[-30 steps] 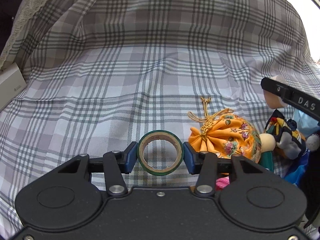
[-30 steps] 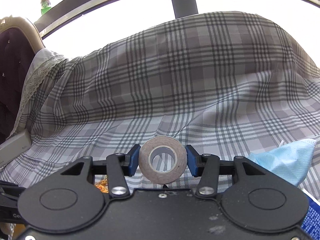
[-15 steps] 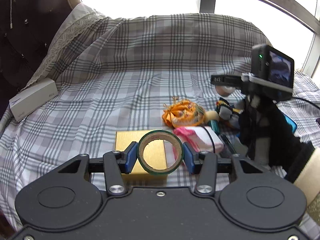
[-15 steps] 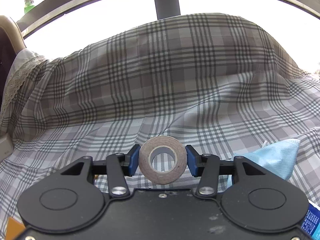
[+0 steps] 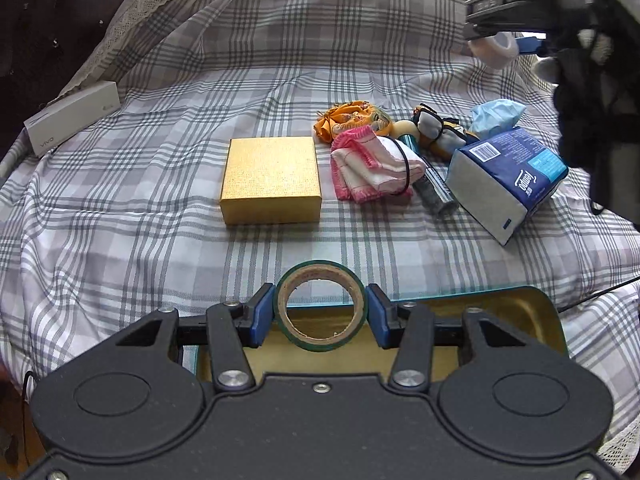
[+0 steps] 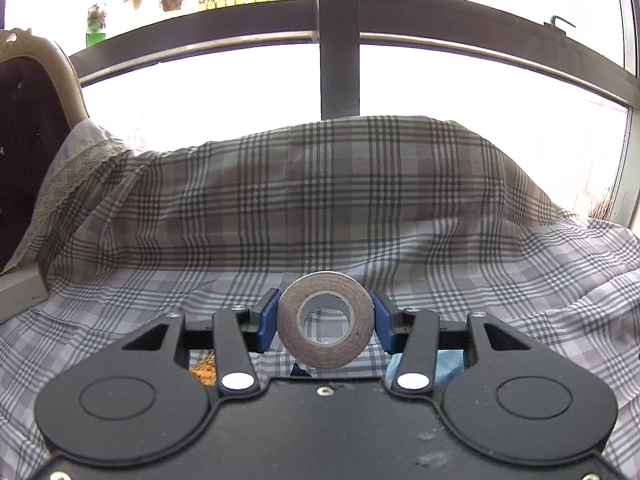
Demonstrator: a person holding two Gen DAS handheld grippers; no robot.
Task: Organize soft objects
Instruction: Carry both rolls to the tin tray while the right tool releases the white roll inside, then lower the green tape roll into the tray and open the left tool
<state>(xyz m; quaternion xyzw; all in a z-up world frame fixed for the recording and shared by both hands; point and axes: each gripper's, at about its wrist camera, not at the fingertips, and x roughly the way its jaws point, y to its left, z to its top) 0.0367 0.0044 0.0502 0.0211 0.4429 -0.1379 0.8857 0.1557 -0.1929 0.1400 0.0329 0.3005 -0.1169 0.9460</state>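
My left gripper (image 5: 321, 316) is shut on a green tape roll (image 5: 321, 306), held over the rim of a gold-lined tin (image 5: 516, 312) at the near edge of the plaid cloth. My right gripper (image 6: 325, 322) is shut on a grey tape roll (image 6: 326, 320), held high; it also shows in the left wrist view (image 5: 498, 46) at the top right. Soft things lie mid-cloth: an orange pouch (image 5: 352, 118), a pink-and-white cloth (image 5: 374, 164), a small doll (image 5: 436, 132), a blue face mask (image 5: 496, 114) and a blue tissue pack (image 5: 504, 180).
A gold box (image 5: 272, 180) sits left of the pile. A silver tube (image 5: 434, 186) lies between the cloth and the tissue pack. A white box (image 5: 72, 118) rests at the far left by a dark chair. A window (image 6: 340, 60) stands behind the covered table.
My left gripper pulled back and rose with the green tape, so the whole pile and the tin came into view. My right gripper rose and tilted up with the grey tape.
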